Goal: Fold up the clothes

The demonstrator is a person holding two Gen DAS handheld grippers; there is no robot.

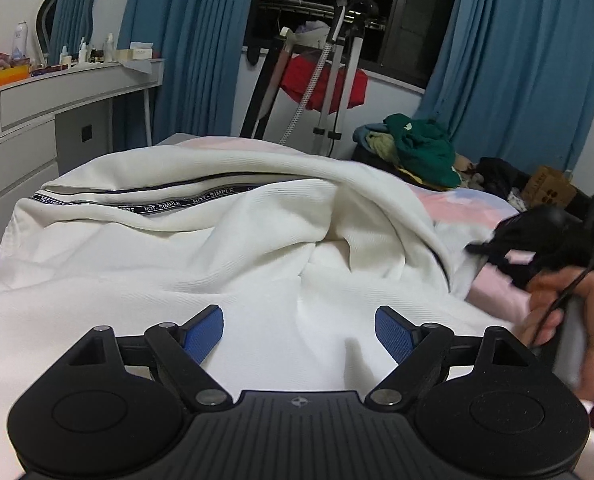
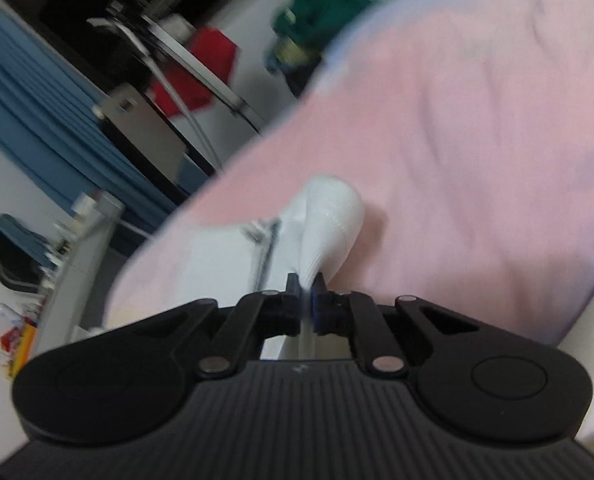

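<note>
1. Left gripper (image 1: 299, 330): jaws spread wide, nothing btwn the blue pads (image 1: 207, 330), hovering just above the white garment (image 1: 201, 240).
2. Right gripper (image 2: 306, 298): jaws pressed together, pinching a bunched edge of the white garment (image 2: 329, 220). In the left wrist view it shows at the garment's right edge, a hand (image 1: 565, 304) around its handle.
3. White garment lies crumpled on the pink bedding (image 1: 457, 204), spreading away from the left gripper and to its left. A black band w/ lettering (image 1: 165, 208) runs roughly left-right across its far part, so the long axis prob lies that way too.
4. Key relation: cloth is directly ahead of and under the open left gripper; the right one already has the right-hand edge. My guess is the left needs an edge on the garment's left side to stretch it flat.
5. Hard to make out: right wrist view is blurred, so which part is pinched (cuff, hem, corner) can't be told. Near edge of the garment is hidden under the left gripper's body; its outline is lost in folds.
6. Beyond the garment: pile of clothes (image 1: 421, 148) at the bedding's far right.
</note>
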